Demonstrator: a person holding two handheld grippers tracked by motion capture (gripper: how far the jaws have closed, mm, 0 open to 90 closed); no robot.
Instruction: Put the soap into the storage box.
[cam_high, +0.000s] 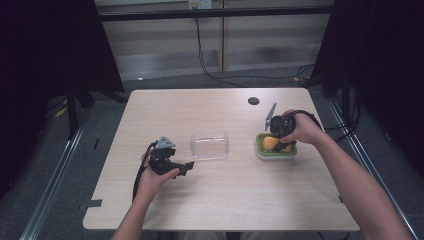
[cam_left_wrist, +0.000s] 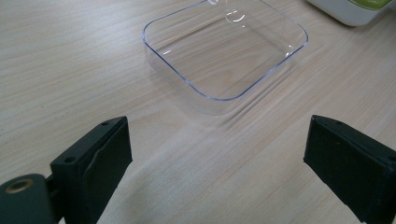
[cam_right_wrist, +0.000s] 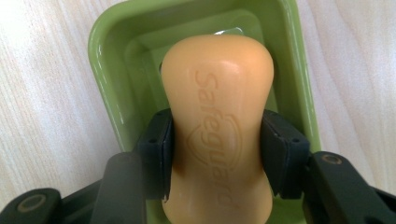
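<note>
Soap (cam_right_wrist: 217, 126) is sitting between the two jaws of my right gripper (cam_right_wrist: 217, 154), which are squeezing its sides tight. The soap is orange and has a name pressed into its top. It is right over the green soap dish (cam_right_wrist: 105, 84), low inside it; I cannot tell if it is touching the bottom.

I think I am doing the picking-up step, and the grab looks done. Next I am going to need a slow, straight lift so the slippery bar is not sliding out, and then a trip over to the clear lid (cam_left_wrist: 224, 51), which is lying open side up to the left of the green dish.

My left gripper (cam_high: 187, 166) is waiting further left of the dish, near the clear lid. Its jaws are spread wide apart and are holding nothing.

Counting now: one soap, one green dish, one clear lid, two grippers, and one wooden table (cam_high: 210, 200) under it all.
</note>
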